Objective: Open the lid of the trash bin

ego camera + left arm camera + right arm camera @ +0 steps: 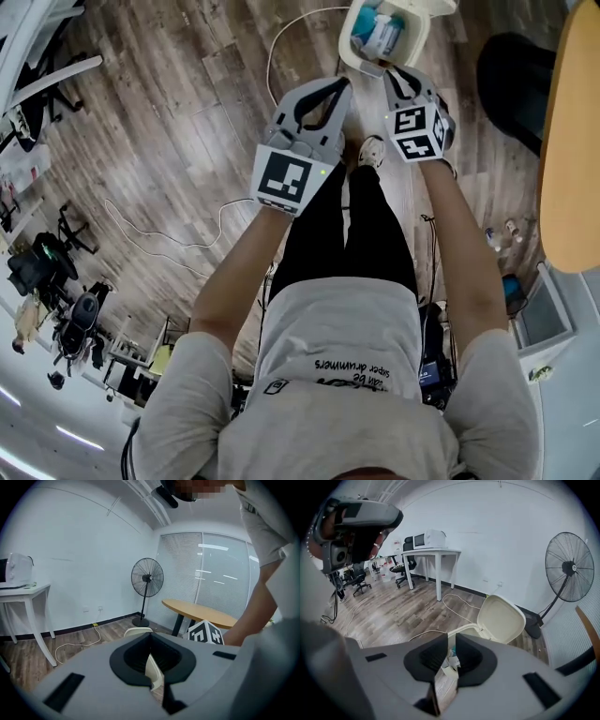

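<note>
Brown wood-plank floor (169, 112) underfoot; on it, just beyond the shoes (372, 150), cream rounded plastic trash bin (349, 47), standing open; flat cream lid (502, 619) tipped upright behind the rim; grey two-jaw left gripper (345, 86) raised near the bin, clenched tip to tip on nothing; grey right gripper (392, 75) beside it, slightly parted, empty.
</note>
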